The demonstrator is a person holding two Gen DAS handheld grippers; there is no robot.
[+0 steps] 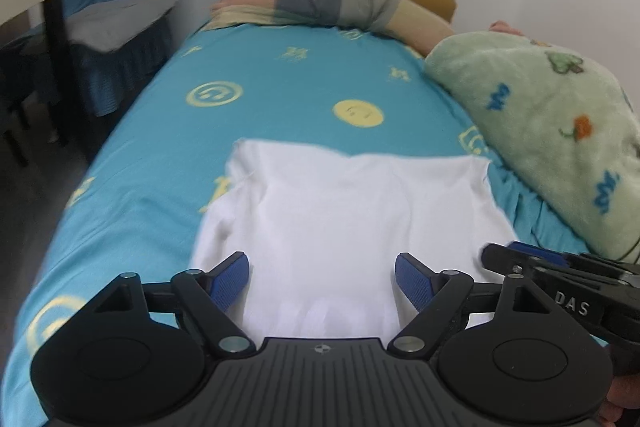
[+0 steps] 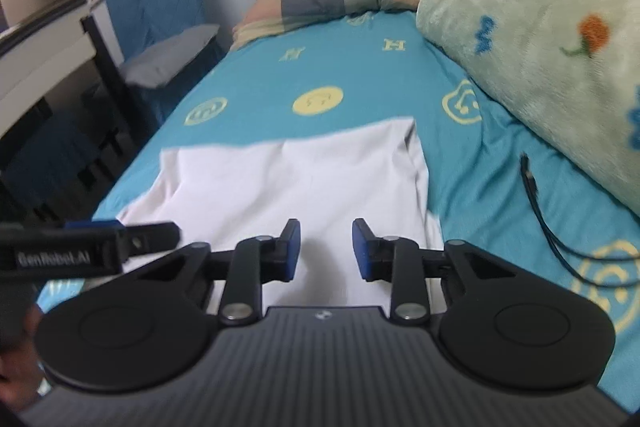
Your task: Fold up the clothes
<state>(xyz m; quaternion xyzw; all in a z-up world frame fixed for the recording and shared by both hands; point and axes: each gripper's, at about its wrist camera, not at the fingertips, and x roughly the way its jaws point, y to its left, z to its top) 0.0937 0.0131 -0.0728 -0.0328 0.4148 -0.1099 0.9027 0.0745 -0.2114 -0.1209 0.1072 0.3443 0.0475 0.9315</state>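
Grippers (image 1: pixel 322 279) (image 2: pixel 326 251) over white garment (image 1: pixel 340 211)

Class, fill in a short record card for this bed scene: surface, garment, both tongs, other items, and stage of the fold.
surface: bed with a turquoise sheet printed with yellow faces
garment: white garment lying flat on the sheet, already partly folded
left tongs: open, above the garment's near part, gripping nothing
right tongs: open, narrower gap, also over the garment, gripping nothing
other items: green fleece blanket at the right, striped pillow at the head, black cable on the sheet
stage: fold not yet finished
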